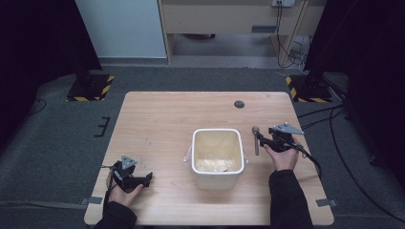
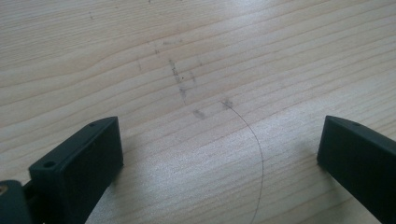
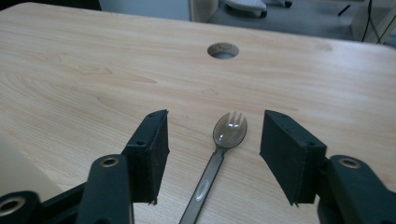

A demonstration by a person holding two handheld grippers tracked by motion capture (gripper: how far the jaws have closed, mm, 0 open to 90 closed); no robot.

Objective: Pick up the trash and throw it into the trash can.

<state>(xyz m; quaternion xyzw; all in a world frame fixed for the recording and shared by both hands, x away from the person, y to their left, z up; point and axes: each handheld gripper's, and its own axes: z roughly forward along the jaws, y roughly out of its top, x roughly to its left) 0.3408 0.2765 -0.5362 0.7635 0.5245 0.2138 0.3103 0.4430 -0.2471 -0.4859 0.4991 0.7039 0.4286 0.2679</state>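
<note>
A translucent grey spork (image 1: 256,140) lies flat on the wooden table (image 1: 162,124), just right of a white square bucket (image 1: 217,180). My right gripper (image 1: 261,139) is low over the spork, open, and points left. In the right gripper view the spork (image 3: 229,130) lies between the spread jaws of the right gripper (image 3: 217,137), bowl pointing away, handle running back under the gripper; neither jaw touches it. My left gripper (image 1: 148,178) rests near the table's front left corner, open. Only bare wood with faint pencil marks lies between the jaws of the left gripper (image 2: 219,154).
The bucket holds a pale whitish layer at its bottom (image 1: 215,164). A round cable hole (image 1: 239,104) is set in the table's far right part and also appears ahead of the spork as the cable hole (image 3: 222,50). Stands with hazard stripes (image 1: 90,86) flank the table's far corners.
</note>
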